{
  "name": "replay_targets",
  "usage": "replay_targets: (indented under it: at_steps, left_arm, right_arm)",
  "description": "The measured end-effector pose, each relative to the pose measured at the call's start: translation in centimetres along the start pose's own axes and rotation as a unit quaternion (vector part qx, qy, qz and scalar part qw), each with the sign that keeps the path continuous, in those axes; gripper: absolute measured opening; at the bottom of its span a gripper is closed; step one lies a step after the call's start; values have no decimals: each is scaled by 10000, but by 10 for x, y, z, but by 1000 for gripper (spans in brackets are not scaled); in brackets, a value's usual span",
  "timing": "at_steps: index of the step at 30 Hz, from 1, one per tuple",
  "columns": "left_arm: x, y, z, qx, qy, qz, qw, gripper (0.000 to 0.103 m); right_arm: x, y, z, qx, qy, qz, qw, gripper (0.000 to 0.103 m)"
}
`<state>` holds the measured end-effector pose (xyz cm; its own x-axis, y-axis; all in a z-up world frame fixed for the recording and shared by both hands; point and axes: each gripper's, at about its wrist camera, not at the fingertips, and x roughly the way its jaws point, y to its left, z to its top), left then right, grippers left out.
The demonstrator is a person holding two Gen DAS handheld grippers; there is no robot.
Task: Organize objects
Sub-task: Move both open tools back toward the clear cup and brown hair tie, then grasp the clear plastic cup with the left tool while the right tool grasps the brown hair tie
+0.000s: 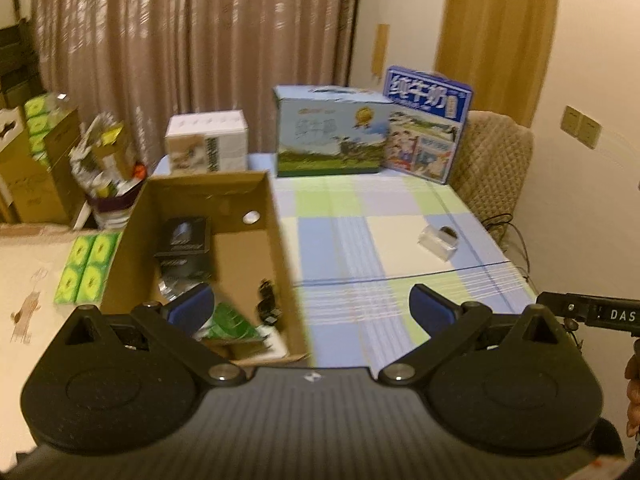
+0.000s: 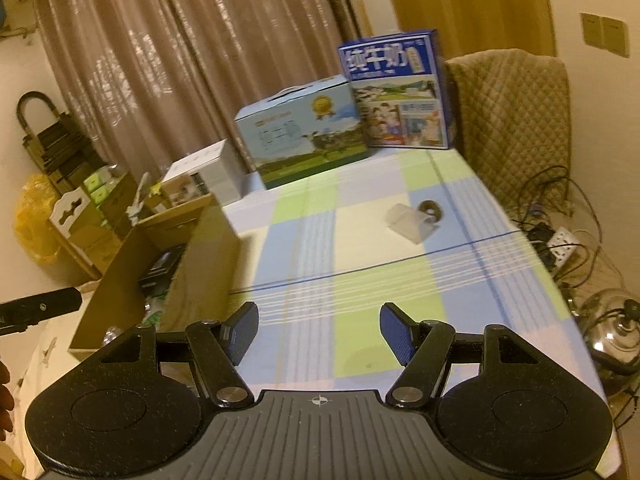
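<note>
My left gripper (image 1: 310, 308): jaws apart, empty, over the cardboard box (image 1: 276, 240) rim. My right gripper (image 2: 318, 334): jaws apart, empty, above the checked tablecloth (image 2: 360, 248). Tape roll (image 2: 430, 209) beyond, well apart.

Brown curtains (image 1: 192, 40), cream wall (image 1: 400, 20), quilted chair (image 2: 512, 120), checked tablecloth (image 2: 360, 248)

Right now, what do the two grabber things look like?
Both look alike. The left gripper and right gripper each have a ribbed dark grey body, two round black discs, black linkage bars with silver bolts, and two fingers with blue padded faces. A small white crosshair mark sits on the body's middle. White letters "DAS" show on the right one's black side.
</note>
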<state>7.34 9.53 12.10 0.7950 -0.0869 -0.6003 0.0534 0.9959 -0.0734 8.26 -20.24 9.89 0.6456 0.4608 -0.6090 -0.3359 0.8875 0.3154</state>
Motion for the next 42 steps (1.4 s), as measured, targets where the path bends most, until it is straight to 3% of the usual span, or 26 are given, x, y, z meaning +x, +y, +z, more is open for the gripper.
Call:
replay_targets:
  at_steps: [5,12,20,28,35,42]
  left_arm:
    - [23,-37,11,329,33,-240,9992,102]
    - [83,-106,28,1059,427,-565,9918,102]
    - [176,-170,33,1629,708,-1071,9783,102]
    - [274,-192,45,1929,920,-1434,9663,102]
    - [349,-205,55,2497,1111,-1567,9491,102]
    - [402,-218,56,3099,1355,-1915,9214,102]
  right_arm:
    - [-5,-32,7,61,-46,-241,9997,64]
    - [9,-84,25,-89,24,-607,9981,65]
    - [60,-135,54,-523,237,-707,9958,64]
    - [132,-167,75,-1210,496,-500,9901,64]
    - [185,-183,88,-1905,601,-168,9797,60]
    - [226,-200,99,-2257,868,36,9703,53]
